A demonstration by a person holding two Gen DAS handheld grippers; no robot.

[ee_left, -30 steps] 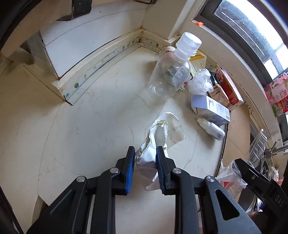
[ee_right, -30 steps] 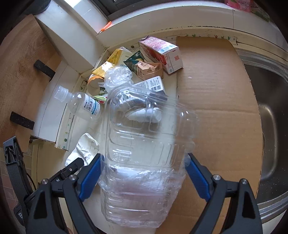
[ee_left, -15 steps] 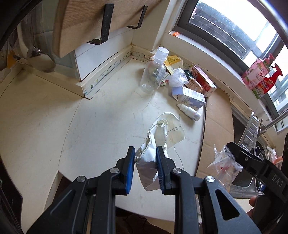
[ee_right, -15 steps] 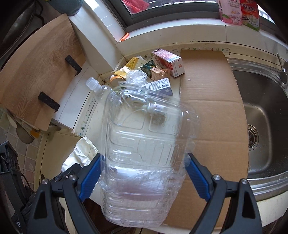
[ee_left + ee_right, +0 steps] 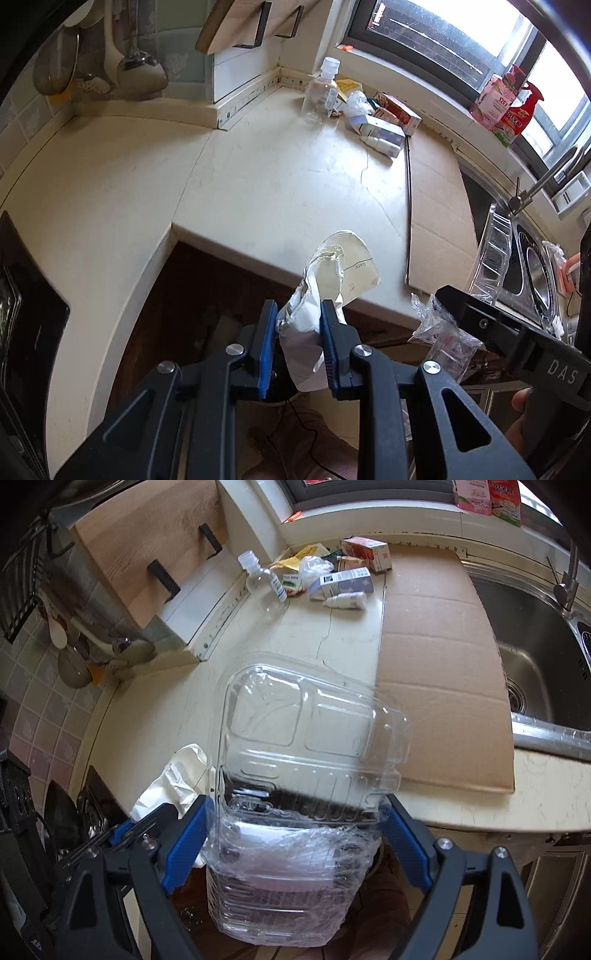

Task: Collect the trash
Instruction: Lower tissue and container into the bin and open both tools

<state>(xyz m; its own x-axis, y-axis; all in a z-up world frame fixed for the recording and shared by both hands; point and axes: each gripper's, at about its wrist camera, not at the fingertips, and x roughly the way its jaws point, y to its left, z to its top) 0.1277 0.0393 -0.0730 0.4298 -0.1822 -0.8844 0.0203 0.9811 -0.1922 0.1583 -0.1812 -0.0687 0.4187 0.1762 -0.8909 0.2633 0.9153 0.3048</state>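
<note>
My left gripper is shut on a crumpled white paper wrapper and holds it in the air past the counter's front edge. The wrapper also shows in the right wrist view. My right gripper is shut on a clear plastic clamshell container, held off the counter's front edge; it also shows at the right of the left wrist view. More trash lies in the far counter corner: an empty clear bottle, a white-purple carton, a small dropper bottle, a red carton.
A flattened cardboard sheet covers the counter beside a steel sink with a tap. A wooden board leans at the back left; ladles hang on the tiled wall. Dark cabinet fronts lie below the counter edge.
Both grippers have pulled back and up from the counter, carrying the wrapper and the clamshell out past its front edge. The trash pile now lies far off.
</note>
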